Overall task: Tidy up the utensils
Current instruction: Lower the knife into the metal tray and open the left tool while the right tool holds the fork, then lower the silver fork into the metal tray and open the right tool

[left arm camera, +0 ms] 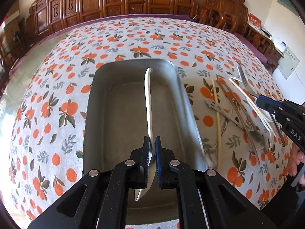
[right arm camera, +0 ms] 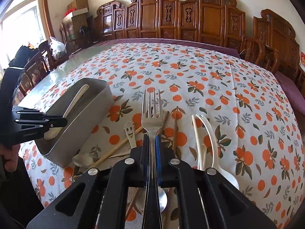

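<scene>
- Left gripper (left arm camera: 152, 143) — jaws drawn narrow on a white-handled spoon (left arm camera: 148, 103), pinched near the neck; its metal bowl hangs behind the pads, its handle runs forward over the tray.
- Right gripper (right arm camera: 152, 140) — jaws closed on the handle of a steel fork (right arm camera: 151, 112), tines pointing away, raised above the loose pile of cutlery.
- Metal tray (left arm camera: 89, 118): grey, rectangular, rounded corners, directly beneath the left gripper; in the right wrist view it sits left of the pile, with the white-handled spoon slanting over its near end.
- Loose utensils, on the cloth just right of the tray:
  - smiley-face spoon (right arm camera: 130, 131), handle end showing a cut-out grin, just left of the fork's neck;
  - pale chopstick (right arm camera: 116, 148), lying diagonally across it;
  - dark wooden chopsticks (right arm camera: 165, 121), partly hidden behind the fork;
  - white plastic spoon (right arm camera: 213, 143), right of the gripper, bowl nearest the camera, beside a second pale stick (right arm camera: 196, 131);
  - steel spoon (right arm camera: 162, 198) under the right gripper, only its bowl visible, possibly overlapping others.
- Tablecloth (right arm camera: 209, 80) — white with oranges and leaves, covering the table under everything.
- Carved wooden chairs (right arm camera: 171, 19), ranged along the far edge of the table against a cream wall.
- Cardboard boxes (right arm camera: 76, 9), stacked in the far left corner near a window.
</scene>
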{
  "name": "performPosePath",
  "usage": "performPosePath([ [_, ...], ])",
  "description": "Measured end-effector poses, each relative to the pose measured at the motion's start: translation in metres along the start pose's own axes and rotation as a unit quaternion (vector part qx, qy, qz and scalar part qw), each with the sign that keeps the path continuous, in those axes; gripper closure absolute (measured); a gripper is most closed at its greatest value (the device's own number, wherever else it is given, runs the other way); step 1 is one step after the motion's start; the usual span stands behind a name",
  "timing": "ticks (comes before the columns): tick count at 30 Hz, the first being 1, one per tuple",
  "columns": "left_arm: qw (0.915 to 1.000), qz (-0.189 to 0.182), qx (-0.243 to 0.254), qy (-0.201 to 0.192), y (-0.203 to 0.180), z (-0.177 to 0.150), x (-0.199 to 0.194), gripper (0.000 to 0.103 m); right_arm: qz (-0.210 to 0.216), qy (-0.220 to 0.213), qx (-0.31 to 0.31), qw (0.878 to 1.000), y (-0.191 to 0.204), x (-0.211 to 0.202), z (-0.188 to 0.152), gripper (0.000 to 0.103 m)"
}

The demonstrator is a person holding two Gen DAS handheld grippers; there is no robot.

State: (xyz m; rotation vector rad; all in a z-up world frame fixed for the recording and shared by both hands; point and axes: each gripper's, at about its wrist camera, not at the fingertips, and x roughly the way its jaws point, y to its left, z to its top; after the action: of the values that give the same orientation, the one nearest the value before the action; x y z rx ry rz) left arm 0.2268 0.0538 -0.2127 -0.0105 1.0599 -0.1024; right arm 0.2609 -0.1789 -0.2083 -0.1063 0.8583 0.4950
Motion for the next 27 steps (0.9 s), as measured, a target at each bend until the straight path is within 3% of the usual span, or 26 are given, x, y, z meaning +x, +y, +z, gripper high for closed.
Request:
performPosePath([
  [9,0.9999,0.005,-0.012,-0.002,0.009,0.003,0.002,0.098,-0.013,0.005,-0.026,1.000,0.015,0.003,0.000,0.095],
  [15,0.9996,0.000,-0.006,-0.028,0.013,0.006,-0.014,0.098,-0.022,0.009,-0.050,0.998,0.037,0.000,0.006,0.095],
  [27,0.9958,0.004,-0.018,-0.090,0.045,0.010,-0.058,0.098,0.030,0.003,-0.038,0.999,0.098,0.002,0.040,0.095],
])
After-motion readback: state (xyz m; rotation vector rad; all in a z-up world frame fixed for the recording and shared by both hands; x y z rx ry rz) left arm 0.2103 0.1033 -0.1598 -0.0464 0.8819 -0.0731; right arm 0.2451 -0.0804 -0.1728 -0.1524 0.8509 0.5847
